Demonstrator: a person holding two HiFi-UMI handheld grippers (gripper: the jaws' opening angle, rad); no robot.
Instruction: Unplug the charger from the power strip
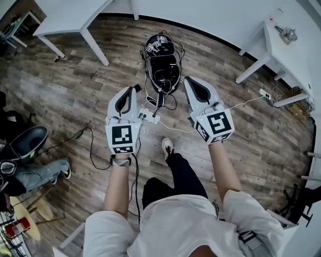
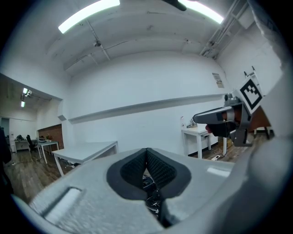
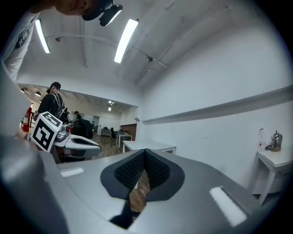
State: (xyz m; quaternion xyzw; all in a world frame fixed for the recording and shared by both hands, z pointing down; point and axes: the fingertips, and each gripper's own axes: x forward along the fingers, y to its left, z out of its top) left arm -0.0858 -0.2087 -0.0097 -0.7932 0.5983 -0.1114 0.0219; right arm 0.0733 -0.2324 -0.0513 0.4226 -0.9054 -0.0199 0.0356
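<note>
Both claws were pinched shut, empty — the left gripper (image 1: 135, 89) just left of the floor's white power strip (image 1: 149, 117), the right gripper (image 1: 187, 80) right of it. A black charger plug (image 1: 159, 106) stood in the strip.

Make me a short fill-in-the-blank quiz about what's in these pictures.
1. The left tongs and the right tongs are both ___, with nothing between them.
2. In the head view the power strip shows between the two tongs, lying on the wooden ___.
3. The table at the top left of the head view is ___ in colour.
Missing words: shut; floor; white.
</note>
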